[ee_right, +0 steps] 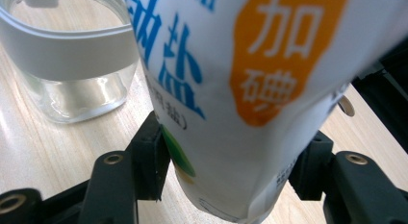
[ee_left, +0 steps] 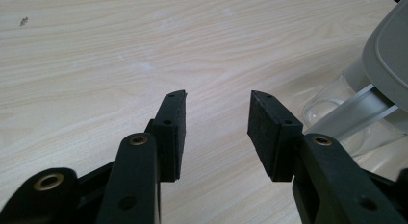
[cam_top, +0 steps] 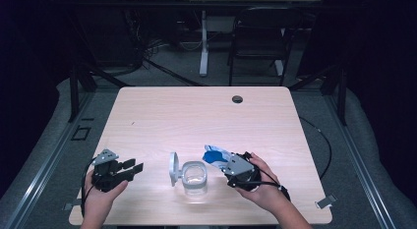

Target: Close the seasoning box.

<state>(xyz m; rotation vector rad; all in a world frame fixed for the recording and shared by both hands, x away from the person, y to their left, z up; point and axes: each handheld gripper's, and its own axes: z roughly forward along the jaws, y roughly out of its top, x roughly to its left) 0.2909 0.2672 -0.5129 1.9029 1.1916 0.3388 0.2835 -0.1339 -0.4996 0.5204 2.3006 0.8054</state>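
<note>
A pale wood-grain bench [cam_top: 196, 116] stands in a dark room, with grey floor around it, a black chair [cam_top: 258, 42] and a white table leg [cam_top: 203, 47] behind, and a round cable hole [cam_top: 237, 99] near the bench's far edge. The white salt packet [cam_top: 216, 154], printed in blue and orange, lies tilted at the near right of the bench, pinched across its lower end by the right claw [cam_top: 235, 166]; in the right gripper view the packet [ee_right: 250, 89] sits between the two black jaws, both pressing its sides. Just to its left stands a clear glass jar [cam_top: 194, 177] with its grey lid [cam_top: 173, 169] swung open on the jar's left side. The right gripper view shows the jar [ee_right: 72, 56] close behind the packet, with a white band round its rim. The left claw [cam_top: 132, 169] hovers near the bench's left edge, apart from the jar, jaws spread with nothing between them. The left gripper view shows bare bench between the pads [ee_left: 269, 132], the jar's lid [ee_left: 389, 60] at the right edge, and a small dark speck [ee_left: 23, 21] on the wood. A black cable [cam_top: 324, 145] curves over the floor right of the bench.
</note>
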